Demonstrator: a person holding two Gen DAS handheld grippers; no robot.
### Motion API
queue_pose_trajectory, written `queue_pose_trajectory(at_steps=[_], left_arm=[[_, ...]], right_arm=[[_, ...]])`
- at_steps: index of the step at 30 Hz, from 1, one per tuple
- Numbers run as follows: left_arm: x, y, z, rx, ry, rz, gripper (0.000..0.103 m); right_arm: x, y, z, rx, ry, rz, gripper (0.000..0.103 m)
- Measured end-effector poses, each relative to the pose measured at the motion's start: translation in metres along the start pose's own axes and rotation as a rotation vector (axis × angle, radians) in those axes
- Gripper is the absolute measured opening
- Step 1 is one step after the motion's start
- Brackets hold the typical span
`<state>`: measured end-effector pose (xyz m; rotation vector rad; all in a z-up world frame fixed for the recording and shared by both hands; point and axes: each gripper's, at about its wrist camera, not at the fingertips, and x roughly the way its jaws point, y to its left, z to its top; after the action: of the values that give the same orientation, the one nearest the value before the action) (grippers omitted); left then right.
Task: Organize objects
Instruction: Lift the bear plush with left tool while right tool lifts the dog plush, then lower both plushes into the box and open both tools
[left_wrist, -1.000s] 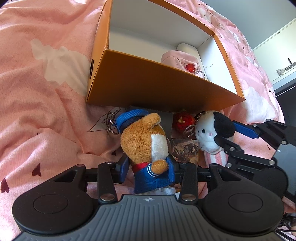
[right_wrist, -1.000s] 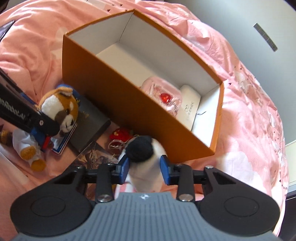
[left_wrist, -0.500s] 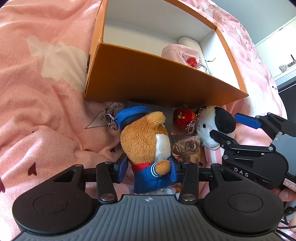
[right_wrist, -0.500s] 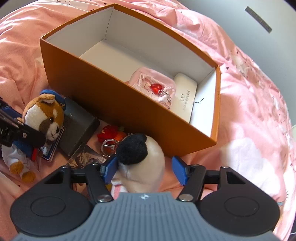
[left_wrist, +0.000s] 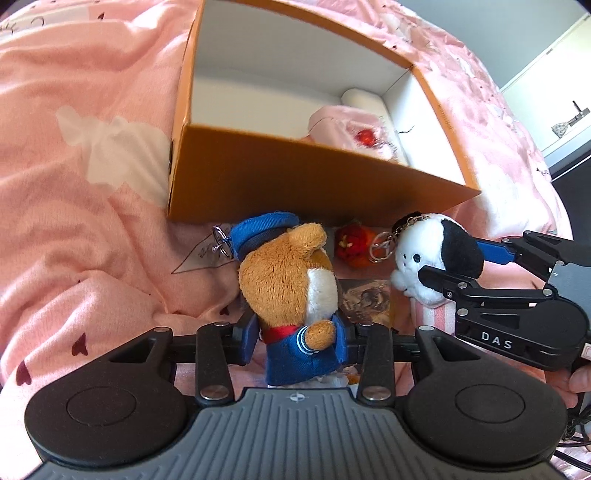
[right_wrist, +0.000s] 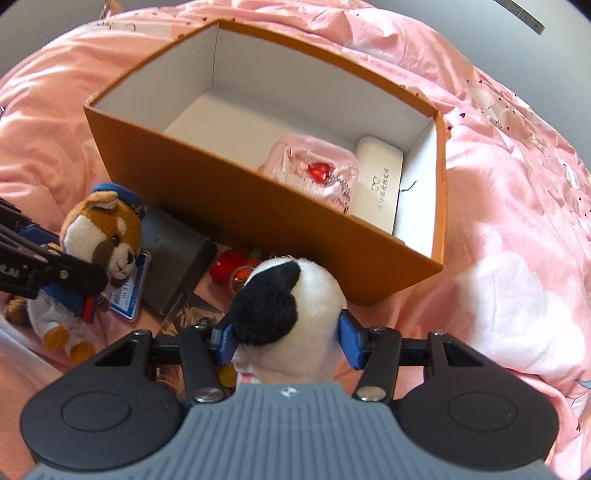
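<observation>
Two grippers are each gripping a plush toy in front of the orange box (right_wrist: 280, 236), which is sitting on the pink bedspread (left_wrist: 74, 221). Left gripper (left_wrist: 298, 341) is clenching its blue pads on the brown dog plush (left_wrist: 291, 284) at the body, approx. at its blue jacket; dog is upright w/ a blue cap, back of head toward the left wrist cam. Right gripper (right_wrist: 288, 338) is clenching on the black-and-white plush (right_wrist: 291, 310), pads pressing both sides of it; a keyring (left_wrist: 382, 247) is hanging off its top. From the left wrist view this plush is sitting just right of the dog, near the box's front right corner.

Between the two toys, by the box's front wall, a red-orange charm (left_wrist: 351, 245) is lying on the bedspread. A dark grey case (right_wrist: 173, 254) is lying beside the dog, touching the box's front wall or nearly so — can't tell. A picture card (left_wrist: 365, 301) is lying flat below the charm, and a blue-edged ID card (right_wrist: 127, 291) is peeking out under the dog.

Inside the box, at the right end, a pink pouch (right_wrist: 314, 173) w/ a red heart gem (right_wrist: 319, 171) is sitting next to a white glasses case (right_wrist: 380, 184), which is lying along the right wall. Rest of the box floor is showing white.
</observation>
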<state>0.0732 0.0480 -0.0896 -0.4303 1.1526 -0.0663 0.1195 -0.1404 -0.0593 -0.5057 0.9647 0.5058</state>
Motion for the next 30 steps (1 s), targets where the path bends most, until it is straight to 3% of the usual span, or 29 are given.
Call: queue_pose_trajectory(at_steps=[10,16,23,30], left_arm=[[-0.051,-0.024,0.015,0.058,-0.168,-0.099,0.045],[-0.074,-0.032,0.04,0.072,-0.283,-0.127,0.045],[-0.077,-0.032,0.074,0.082,-0.388,-0.056,0.045],[-0.05,-0.028,0.094,0.108,-0.357,0.062,0.045]], right_arm=[[-0.071,-0.016,0.015,0.094,-0.165,0.117,0.057],[-0.091,-0.027,0.037,0.155,-0.261,0.172,0.057],[-0.087,-0.043,0.072,0.234,-0.34,0.236,0.057],[-0.037,-0.056,0.099,0.38,-0.276,0.358,0.057]])
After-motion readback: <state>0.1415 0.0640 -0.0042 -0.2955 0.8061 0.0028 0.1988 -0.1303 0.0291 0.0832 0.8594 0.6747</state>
